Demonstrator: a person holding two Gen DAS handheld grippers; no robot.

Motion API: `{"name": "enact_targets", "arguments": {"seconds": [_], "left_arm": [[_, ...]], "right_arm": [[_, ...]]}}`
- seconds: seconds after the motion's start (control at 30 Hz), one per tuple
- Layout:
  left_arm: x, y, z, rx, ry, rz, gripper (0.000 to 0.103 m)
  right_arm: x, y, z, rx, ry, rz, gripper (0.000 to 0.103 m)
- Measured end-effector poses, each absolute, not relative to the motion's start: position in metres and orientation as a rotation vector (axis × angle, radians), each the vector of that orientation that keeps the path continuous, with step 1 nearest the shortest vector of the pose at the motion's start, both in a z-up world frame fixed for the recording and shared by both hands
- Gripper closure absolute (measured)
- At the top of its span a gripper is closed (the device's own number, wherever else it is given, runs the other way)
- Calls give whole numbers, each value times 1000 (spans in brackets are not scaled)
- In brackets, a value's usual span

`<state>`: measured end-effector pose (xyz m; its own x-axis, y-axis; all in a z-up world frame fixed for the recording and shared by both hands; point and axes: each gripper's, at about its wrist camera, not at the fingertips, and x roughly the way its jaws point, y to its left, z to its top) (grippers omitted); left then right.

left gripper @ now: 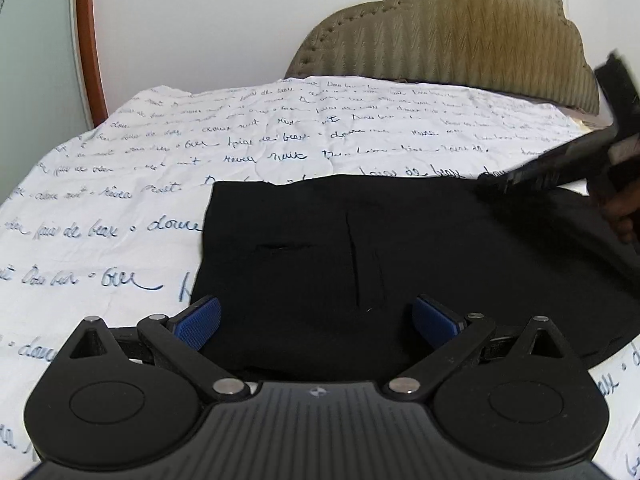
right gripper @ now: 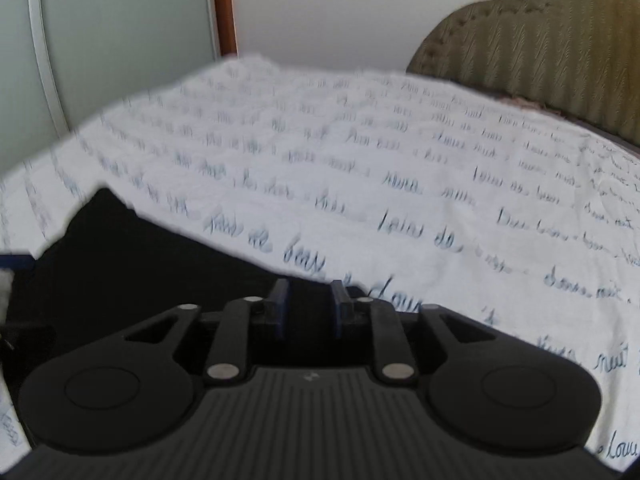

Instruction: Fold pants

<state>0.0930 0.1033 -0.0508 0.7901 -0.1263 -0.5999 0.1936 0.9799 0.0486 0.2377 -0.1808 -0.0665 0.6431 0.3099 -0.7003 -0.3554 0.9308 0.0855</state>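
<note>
1. Black plastic left gripper (left gripper: pixel 316 322), nearest in its own view: blue pads (left gripper: pixel 198 322) spread wide, nothing between them, poised above the near edge of the pants.
2. Black pants (left gripper: pixel 360 256), laid flat on the sheet as a dark, already doubled panel; pocket slit and seam visible on top. For a clean fold, an edge is best pinched at two corners, lifted level and laid over squarely, so that no crease is trapped.
3. Right gripper (right gripper: pixel 308 304), over the far edge of the pants where cloth meets sheet: jaws narrowed to a small gap. Whether cloth is nipped between them cannot be told; black on black, and the view is smeared.
4. White sheet (left gripper: pixel 120 184) with blue script, covering the bed beneath and beyond the pants.
5. Olive headboard (left gripper: pixel 460 32), farthest, against the wall.
6. Obscured: right portion of the pants cut off at the frame; near hem hidden behind the left gripper body; right gripper seen from the left only as a dark blur.
</note>
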Motion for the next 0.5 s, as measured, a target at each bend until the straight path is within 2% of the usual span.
{"name": "enact_targets", "arguments": {"seconds": [0.07, 0.3, 0.5], "left_arm": [[85, 110, -45, 120, 601, -162, 0], [75, 171, -17, -69, 488, 74, 0], [64, 198, -7, -173, 446, 179, 0]], "right_arm": [[232, -172, -77, -143, 801, 331, 75], [112, -108, -27, -327, 549, 461, 75], [44, -12, -40, -555, 414, 655, 75]]}}
